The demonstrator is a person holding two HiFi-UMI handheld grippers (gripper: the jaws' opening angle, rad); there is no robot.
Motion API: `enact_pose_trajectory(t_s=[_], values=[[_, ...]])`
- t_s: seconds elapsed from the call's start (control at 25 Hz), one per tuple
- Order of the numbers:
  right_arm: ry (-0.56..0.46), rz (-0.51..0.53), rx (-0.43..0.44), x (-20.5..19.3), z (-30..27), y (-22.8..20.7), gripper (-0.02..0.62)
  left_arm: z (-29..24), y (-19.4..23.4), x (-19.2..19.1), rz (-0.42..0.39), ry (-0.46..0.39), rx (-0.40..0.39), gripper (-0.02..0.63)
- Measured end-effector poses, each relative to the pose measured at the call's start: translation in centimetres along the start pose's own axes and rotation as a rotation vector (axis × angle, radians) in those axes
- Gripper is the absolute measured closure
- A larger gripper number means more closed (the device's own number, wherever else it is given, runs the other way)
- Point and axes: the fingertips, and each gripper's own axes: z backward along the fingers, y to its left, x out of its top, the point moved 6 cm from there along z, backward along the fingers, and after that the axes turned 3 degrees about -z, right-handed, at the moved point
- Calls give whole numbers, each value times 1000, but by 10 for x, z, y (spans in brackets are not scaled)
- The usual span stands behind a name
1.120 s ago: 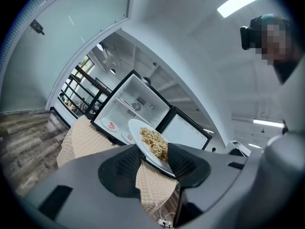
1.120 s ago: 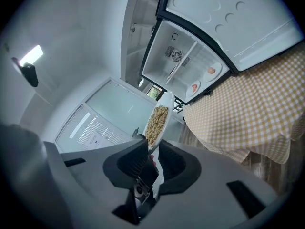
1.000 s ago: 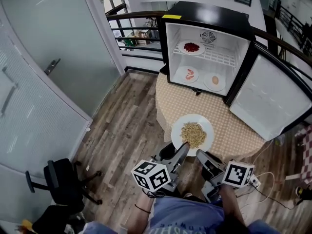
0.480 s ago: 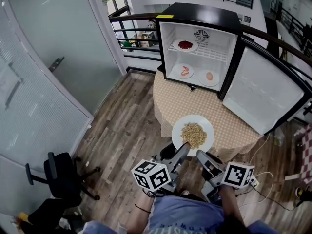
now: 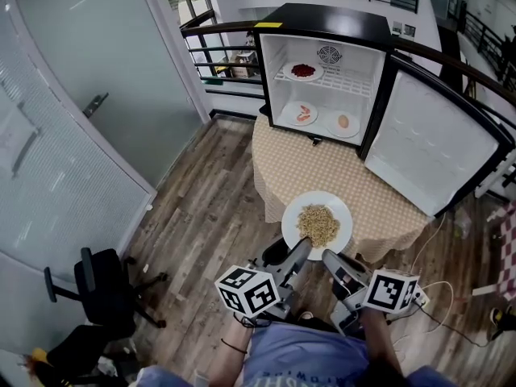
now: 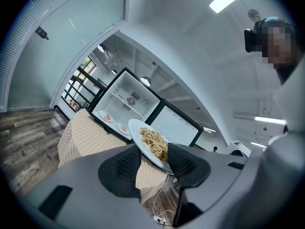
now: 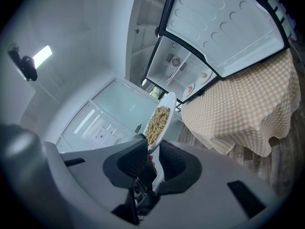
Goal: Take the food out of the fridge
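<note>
A white plate of noodles (image 5: 342,214), level, outside open black fridge (image 5: 322,21), three small plates (image 5: 313,119) inside

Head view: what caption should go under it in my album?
Left hand-held gripper and right hand-held gripper hold a plate of food before the open fridge.

Only real change: the person backed off from the fridge (image 5: 322,18). In the head view it ended up smaller and further up-left than a second before, and the checked table (image 5: 306,168) went with it. The plate of noodles (image 5: 317,225), pinched by the left gripper (image 5: 303,242) and right gripper (image 5: 329,256), pulled away, so more cloth showed between plate and fridge.
</note>
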Motion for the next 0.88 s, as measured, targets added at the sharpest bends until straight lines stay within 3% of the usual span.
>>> enact_pose_trajectory(t_s=[0.88], values=[[-10,25,-19,3,-1,2,514,-3,1,6,-7,12,-13,422]])
